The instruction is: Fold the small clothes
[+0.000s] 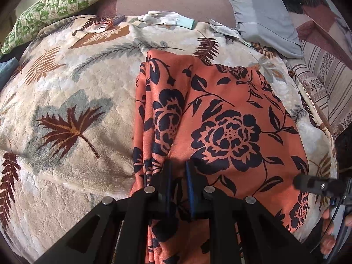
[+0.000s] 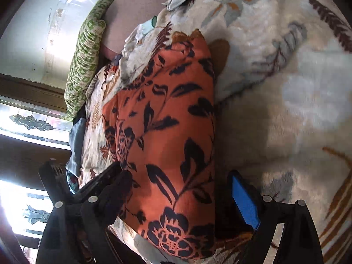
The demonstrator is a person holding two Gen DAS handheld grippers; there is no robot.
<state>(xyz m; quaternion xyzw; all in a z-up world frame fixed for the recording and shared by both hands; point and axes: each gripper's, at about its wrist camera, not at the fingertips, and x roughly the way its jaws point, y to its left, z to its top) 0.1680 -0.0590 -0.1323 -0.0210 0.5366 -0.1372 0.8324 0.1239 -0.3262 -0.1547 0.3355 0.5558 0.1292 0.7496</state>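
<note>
An orange cloth (image 1: pixel 228 118) with black flowers lies on a cream leaf-pattern blanket (image 1: pixel 72 101); its left side is gathered into long folds. My left gripper (image 1: pixel 178 171) is shut on the cloth's near edge, where the folds run in between its narrow black fingers. In the right wrist view the same cloth (image 2: pixel 167 132) stretches away between the wide-apart fingers of my right gripper (image 2: pixel 176 184), which is open, its blue pad (image 2: pixel 244 202) standing clear of the cloth's right edge. One of that gripper's fingers (image 1: pixel 312 183) and a hand (image 1: pixel 327 231) show at the cloth's right corner.
A green patterned pillow (image 1: pixel 66 2) and a grey pillow (image 1: pixel 264 24) lie at the far side of the bed. White gloves (image 1: pixel 167 18) and a small box (image 1: pixel 107 23) rest on the blanket's far edge. A striped cover (image 1: pixel 325 83) lies on the right.
</note>
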